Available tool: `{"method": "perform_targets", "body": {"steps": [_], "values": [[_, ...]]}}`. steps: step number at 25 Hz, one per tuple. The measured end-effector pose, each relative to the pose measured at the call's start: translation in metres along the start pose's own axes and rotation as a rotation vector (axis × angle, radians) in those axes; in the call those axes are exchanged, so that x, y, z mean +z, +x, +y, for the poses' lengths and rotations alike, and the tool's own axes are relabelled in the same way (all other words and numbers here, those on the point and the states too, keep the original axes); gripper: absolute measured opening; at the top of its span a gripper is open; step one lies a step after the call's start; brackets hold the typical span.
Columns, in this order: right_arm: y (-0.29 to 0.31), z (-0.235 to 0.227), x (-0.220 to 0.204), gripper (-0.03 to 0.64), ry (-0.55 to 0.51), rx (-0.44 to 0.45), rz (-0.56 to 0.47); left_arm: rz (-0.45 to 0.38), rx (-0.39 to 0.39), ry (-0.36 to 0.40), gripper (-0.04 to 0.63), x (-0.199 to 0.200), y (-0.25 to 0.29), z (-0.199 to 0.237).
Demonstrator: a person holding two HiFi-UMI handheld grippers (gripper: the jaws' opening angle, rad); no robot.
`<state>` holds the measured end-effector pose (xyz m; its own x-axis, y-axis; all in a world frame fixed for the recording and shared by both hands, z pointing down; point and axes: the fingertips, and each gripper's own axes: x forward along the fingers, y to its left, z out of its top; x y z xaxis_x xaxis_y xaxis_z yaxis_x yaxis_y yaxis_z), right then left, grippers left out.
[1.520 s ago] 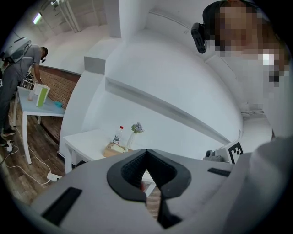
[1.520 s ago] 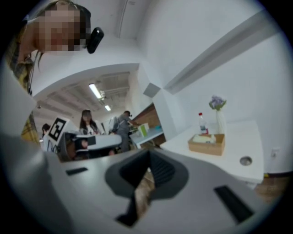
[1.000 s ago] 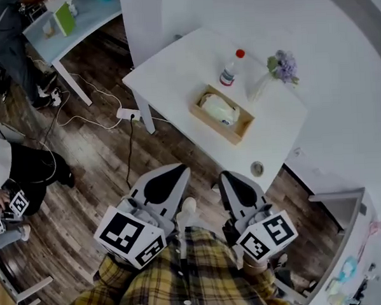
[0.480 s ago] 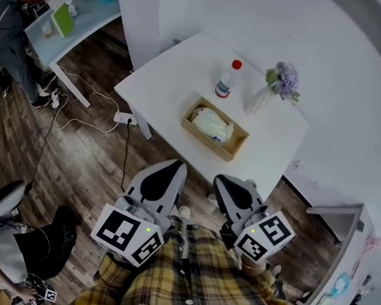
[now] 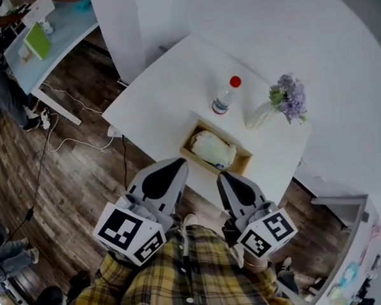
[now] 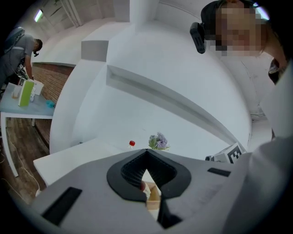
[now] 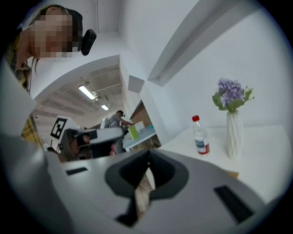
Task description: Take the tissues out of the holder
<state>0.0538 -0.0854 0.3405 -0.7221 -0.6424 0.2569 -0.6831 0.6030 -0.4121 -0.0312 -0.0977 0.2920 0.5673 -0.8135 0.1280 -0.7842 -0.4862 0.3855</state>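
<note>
It looked like a staged robotics lab rather than a home. A bare white worktop (image 5: 156, 99) stood against plain white partition walls, and loose cables (image 5: 123, 160) trailed over the wood-plank floor (image 5: 77, 186). A person (image 6: 16, 50) worked at a pale blue table (image 5: 17, 62) under ceiling strip lights (image 7: 87, 93). The left gripper (image 5: 177, 163) and right gripper (image 5: 222, 176) carried marker cubes.
</note>
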Motion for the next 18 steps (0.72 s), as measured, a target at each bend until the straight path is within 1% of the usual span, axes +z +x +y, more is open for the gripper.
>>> {"method": "perform_targets", "body": {"steps": [4,8,15,18], "values": [[0.038,-0.015,0.027,0.011,0.005,-0.049,-0.034,0.016,-0.060,0.011,0.005,0.026,0.030,0.033],[0.065,-0.030,0.049,0.011,0.020,-0.129,-0.086,0.055,-0.137,0.026,0.005,0.041,0.053,0.058],[0.082,-0.057,0.060,0.011,0.056,-0.254,-0.139,0.091,-0.226,0.040,0.005,0.052,0.081,0.084],[0.081,-0.065,0.061,0.011,0.066,-0.300,-0.153,0.110,-0.261,0.042,0.005,0.052,0.089,0.087]]}}
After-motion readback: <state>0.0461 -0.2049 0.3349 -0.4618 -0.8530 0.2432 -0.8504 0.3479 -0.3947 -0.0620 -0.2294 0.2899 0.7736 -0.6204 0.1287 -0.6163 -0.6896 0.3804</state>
